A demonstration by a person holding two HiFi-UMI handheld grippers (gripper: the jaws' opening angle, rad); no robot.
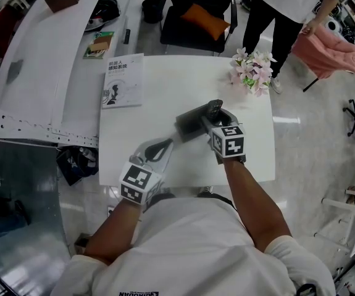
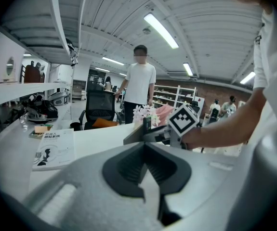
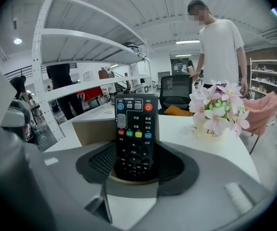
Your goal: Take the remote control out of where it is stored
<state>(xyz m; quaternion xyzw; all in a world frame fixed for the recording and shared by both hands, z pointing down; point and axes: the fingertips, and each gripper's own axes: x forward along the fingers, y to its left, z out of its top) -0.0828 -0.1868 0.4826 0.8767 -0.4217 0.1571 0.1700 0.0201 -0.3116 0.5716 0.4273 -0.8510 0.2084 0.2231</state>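
Black glossy plastic, that remote control (image 3: 134, 134), a slim buttoned slab standing upright and pinched at its lower end by the right gripper (image 3: 134, 166), right at the cardboard box (image 3: 92, 129) on the white tabletop (image 1: 165, 79). With only the bottom held, I'd say it could pivot or slide off the ribbed pads. The left gripper (image 2: 145, 153) is pressed together and holds nothing.

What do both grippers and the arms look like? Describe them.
The left gripper and right gripper are pale grey with dark ribbed fingers. Each carries a white cube with black square markers. The person wears a white short-sleeved T-shirt.
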